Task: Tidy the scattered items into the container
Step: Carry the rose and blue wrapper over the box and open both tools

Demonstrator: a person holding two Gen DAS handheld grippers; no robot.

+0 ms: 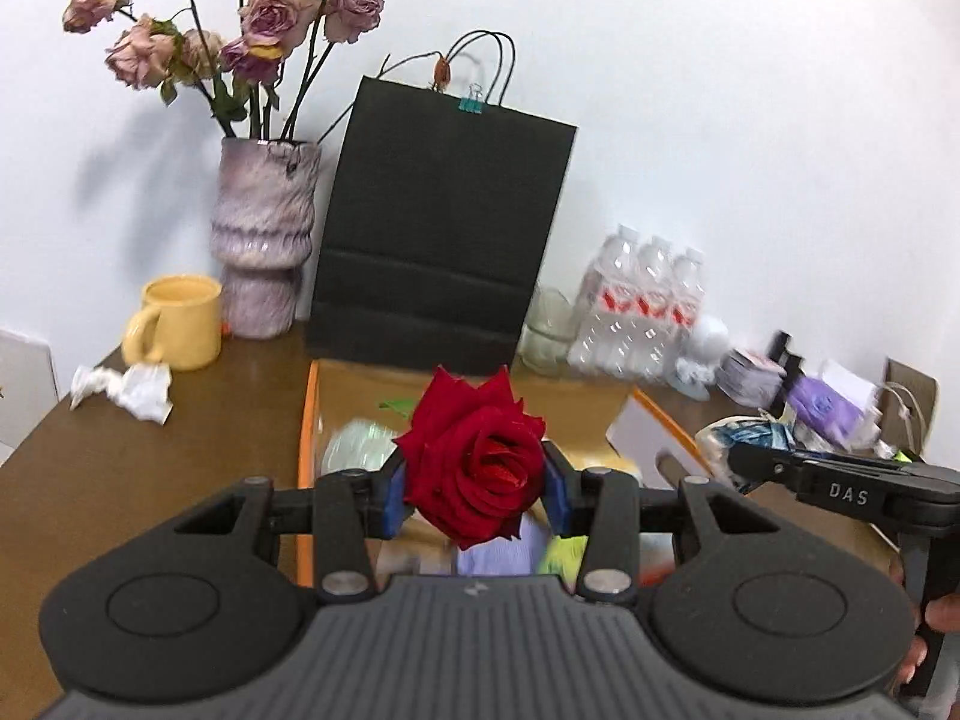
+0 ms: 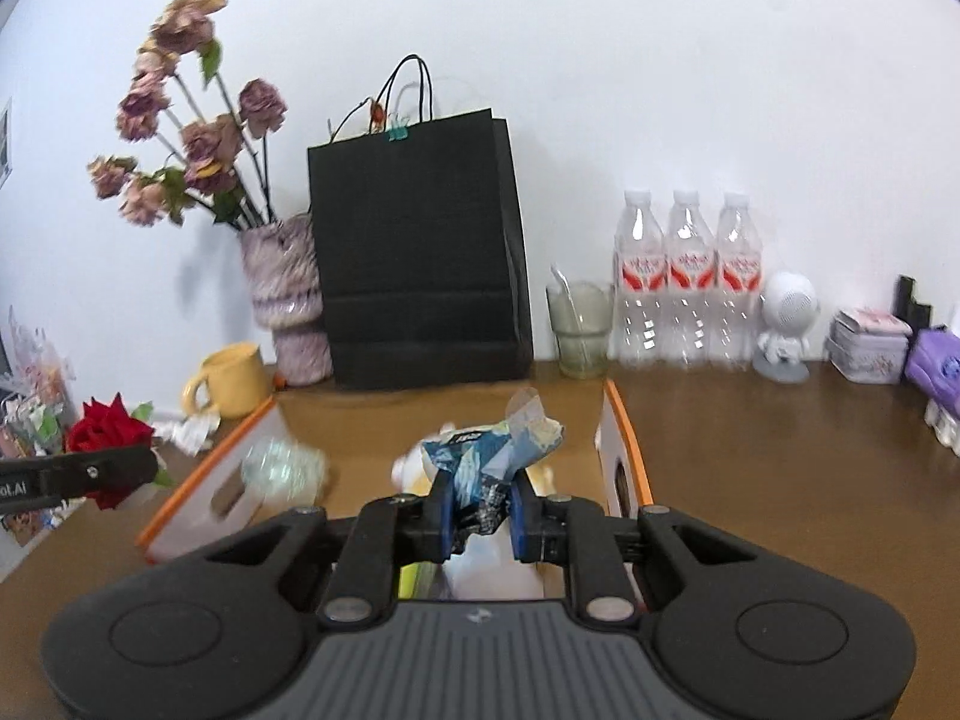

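My left gripper (image 1: 477, 483) is shut on a red rose (image 1: 477, 462), held above the orange-rimmed cardboard box (image 1: 306, 438). In the right wrist view that rose (image 2: 108, 429) shows at the far left beside the left gripper's finger. My right gripper (image 2: 480, 510) is shut on a crumpled blue and white wrapper (image 2: 489, 456), also over the box (image 2: 624, 438). In the left wrist view this wrapper (image 1: 741, 438) hangs at the right. Inside the box lie a clear round lid or cup (image 2: 279, 465) and other blurred items.
A black paper bag (image 2: 420, 252) stands behind the box. Left of it are a vase of dried roses (image 2: 288, 306), a yellow mug (image 2: 231, 381) and crumpled tissue (image 1: 129, 387). Right of it are a glass (image 2: 582, 330), three water bottles (image 2: 687, 282), a white figurine (image 2: 786, 324) and a tin (image 2: 867, 345).
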